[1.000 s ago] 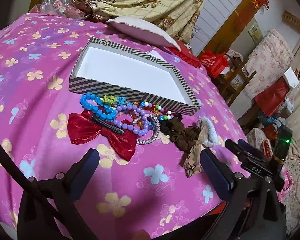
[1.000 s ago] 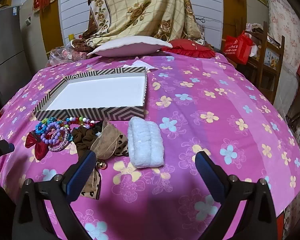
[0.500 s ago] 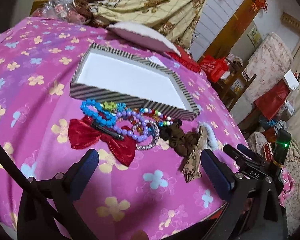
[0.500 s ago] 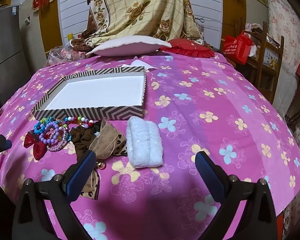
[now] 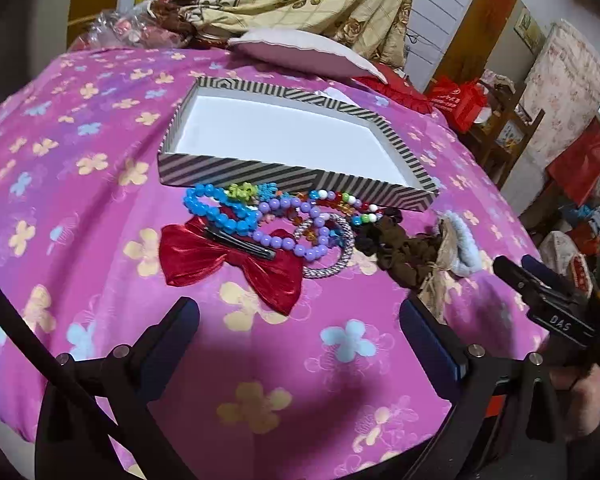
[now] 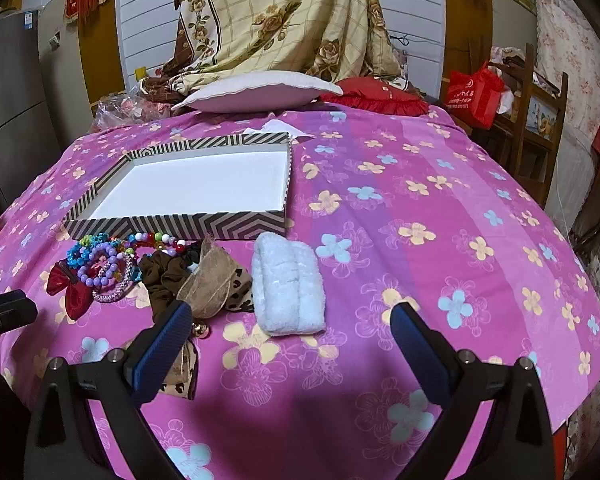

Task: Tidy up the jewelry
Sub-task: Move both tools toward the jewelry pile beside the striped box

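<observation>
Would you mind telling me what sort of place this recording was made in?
Most likely a bedroom at home: the work surface is a bed with a pink floral sheet, a white pillow at its head and a folded floral quilt behind.

White letters "DAS" stand on the right gripper [image 5: 560, 326]; print on the red bag [image 6: 474, 94] is unreadable.

beads [image 5: 260, 220], bow [image 5: 204, 256] and scrunchie [image 5: 400, 248] lie on the bedspread [image 5: 80, 168] before the box [image 5: 292, 182]
</observation>
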Action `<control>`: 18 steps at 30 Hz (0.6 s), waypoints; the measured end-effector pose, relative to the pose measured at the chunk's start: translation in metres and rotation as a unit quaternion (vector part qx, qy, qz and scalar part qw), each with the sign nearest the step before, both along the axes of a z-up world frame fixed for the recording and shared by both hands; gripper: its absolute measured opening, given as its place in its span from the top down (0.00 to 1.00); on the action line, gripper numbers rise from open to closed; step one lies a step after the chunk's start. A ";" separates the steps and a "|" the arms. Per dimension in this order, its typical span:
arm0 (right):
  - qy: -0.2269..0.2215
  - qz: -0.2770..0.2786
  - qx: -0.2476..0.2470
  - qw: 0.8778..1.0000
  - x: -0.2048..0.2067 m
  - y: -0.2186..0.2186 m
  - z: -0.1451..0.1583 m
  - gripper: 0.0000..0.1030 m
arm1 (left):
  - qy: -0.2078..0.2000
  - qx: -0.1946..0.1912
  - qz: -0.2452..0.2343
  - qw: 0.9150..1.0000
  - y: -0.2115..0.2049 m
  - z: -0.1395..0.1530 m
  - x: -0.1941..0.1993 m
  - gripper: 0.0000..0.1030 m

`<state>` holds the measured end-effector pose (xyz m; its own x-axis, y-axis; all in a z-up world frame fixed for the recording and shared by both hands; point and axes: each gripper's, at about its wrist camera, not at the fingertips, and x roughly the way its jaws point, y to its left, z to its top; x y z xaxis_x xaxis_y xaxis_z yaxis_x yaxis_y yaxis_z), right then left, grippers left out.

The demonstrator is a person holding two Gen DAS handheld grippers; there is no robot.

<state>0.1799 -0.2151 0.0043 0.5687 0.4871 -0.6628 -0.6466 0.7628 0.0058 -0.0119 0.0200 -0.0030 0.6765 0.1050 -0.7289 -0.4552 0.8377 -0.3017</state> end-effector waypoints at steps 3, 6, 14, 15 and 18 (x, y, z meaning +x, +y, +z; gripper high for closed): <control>0.003 -0.001 -0.005 1.000 0.000 0.000 -0.001 0.02 | 0.002 0.004 0.003 1.000 0.000 0.000 0.000 0.37; 0.005 -0.003 -0.009 1.000 0.001 0.000 -0.002 0.02 | 0.006 0.008 0.007 1.000 0.001 0.000 -0.001 0.37; -0.008 0.005 0.018 1.000 -0.002 -0.003 0.001 0.02 | -0.001 0.007 0.001 1.000 0.001 0.002 -0.001 0.37; -0.006 0.006 0.026 1.000 -0.003 -0.003 0.002 0.02 | -0.002 0.006 0.000 1.000 0.001 0.002 -0.001 0.37; -0.008 -0.004 0.025 1.000 -0.003 -0.002 0.003 0.02 | -0.009 0.002 0.001 1.000 0.002 0.002 -0.002 0.37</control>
<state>0.1766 -0.2176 0.0070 0.5823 0.5149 -0.6292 -0.6410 0.7668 0.0342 -0.0138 0.0219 -0.0006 0.6895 0.1087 -0.7161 -0.4512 0.8379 -0.3073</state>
